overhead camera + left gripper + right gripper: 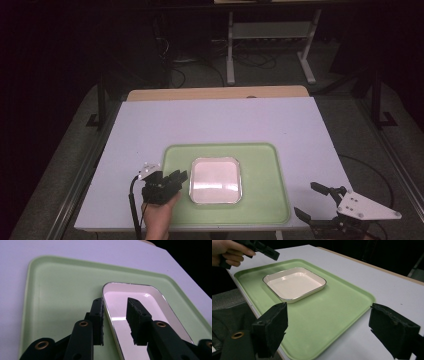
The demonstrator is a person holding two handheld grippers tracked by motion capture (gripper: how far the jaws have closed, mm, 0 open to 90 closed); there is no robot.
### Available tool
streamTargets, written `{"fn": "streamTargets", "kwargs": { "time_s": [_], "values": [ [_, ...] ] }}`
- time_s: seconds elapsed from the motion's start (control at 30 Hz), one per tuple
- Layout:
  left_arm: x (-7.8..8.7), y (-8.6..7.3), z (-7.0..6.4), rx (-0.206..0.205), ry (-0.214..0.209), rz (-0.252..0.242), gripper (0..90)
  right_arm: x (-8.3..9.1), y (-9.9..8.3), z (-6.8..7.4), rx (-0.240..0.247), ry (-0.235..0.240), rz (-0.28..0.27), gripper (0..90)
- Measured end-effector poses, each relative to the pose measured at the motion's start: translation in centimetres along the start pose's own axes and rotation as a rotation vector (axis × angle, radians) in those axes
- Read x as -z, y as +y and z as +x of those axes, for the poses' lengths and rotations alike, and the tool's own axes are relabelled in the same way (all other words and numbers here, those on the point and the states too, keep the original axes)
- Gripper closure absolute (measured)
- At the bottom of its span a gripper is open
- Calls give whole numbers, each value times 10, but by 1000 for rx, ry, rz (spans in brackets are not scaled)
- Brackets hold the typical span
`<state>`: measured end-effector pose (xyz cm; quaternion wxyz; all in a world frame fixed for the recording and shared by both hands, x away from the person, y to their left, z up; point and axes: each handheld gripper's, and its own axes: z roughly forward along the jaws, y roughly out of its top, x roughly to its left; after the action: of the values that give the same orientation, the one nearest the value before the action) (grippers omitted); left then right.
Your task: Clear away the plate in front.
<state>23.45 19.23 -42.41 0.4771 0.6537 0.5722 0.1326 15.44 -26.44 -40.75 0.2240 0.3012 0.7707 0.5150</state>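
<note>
A square white dish (215,180) with a thin dark rim sits on a pale green tray (270,200), a little left of the tray's middle. The tray lies on the white desk (225,120), close to the near edge.

The left tongs (181,176) are held in a hand (159,217) that comes in from the bottom of the high view, and they reach to the left edge of the dish. In the left gripper view the left tongs (115,312) stand released, their 2 jaws apart and straddling the dish's rim (107,307): 1 jaw is outside, over the green tray (55,290), and the other is inside, over the white dish (140,297) floor. The outer jaw is just beside the rim; whether either jaw touches the rim cannot be told. Nothing is clamped between them.

The right tongs (311,199) are at the near right corner of the desk, beside the tray's right edge and well apart from the dish. A grey 3-cornered plate (365,206) sits on top of them. In the right gripper view the right tongs (328,322) gape wide and hold nothing; between their jaws lie the tray (332,312) and the desk (387,285), with the dish (294,283) farther off and the other hand (229,252) beyond it.
</note>
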Motion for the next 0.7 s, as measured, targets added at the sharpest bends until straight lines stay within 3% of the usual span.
{"fn": "streamTargets", "kwargs": {
  "time_s": [0.27,0.7],
  "values": [
    [9,8,6,-91,-45,21,612,-1,0,0,1,-5,0,146],
    [18,18,11,-212,-109,5,538,-4,0,-1,3,-3,13,146]
  ]
}}
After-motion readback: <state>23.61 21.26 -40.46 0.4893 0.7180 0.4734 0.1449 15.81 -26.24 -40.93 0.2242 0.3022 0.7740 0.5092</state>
